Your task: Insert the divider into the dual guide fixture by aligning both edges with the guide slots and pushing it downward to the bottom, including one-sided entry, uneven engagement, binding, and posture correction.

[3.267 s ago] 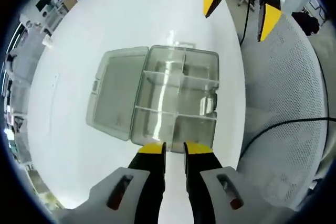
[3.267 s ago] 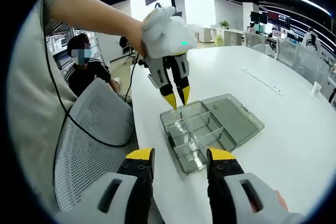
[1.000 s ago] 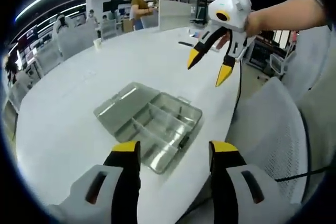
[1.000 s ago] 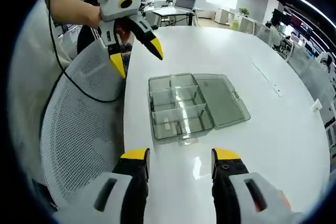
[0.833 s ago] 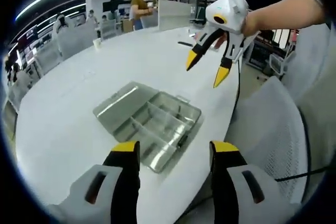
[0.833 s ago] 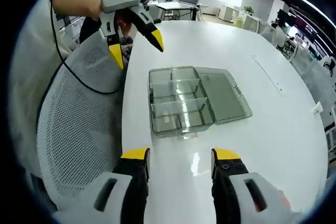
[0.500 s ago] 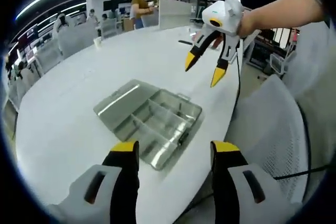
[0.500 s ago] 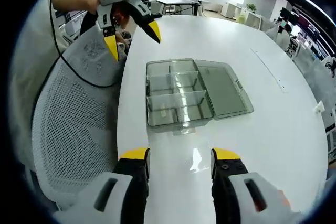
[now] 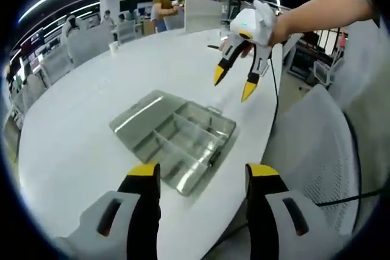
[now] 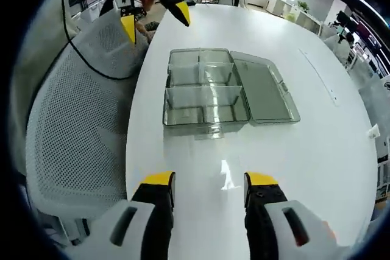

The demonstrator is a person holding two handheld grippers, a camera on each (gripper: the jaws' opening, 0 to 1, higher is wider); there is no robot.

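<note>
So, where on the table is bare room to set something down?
Bare white table lies between the clear compartment box and the right gripper, and beyond the open lid. It is crowded on the box's other side, where the mesh chair meets the table edge.

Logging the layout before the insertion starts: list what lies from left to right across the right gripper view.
Mesh chair → clear compartment box → its open lid, on the white table. The left gripper hangs at the top left, jaws apart, above the chair and table edge.
</note>
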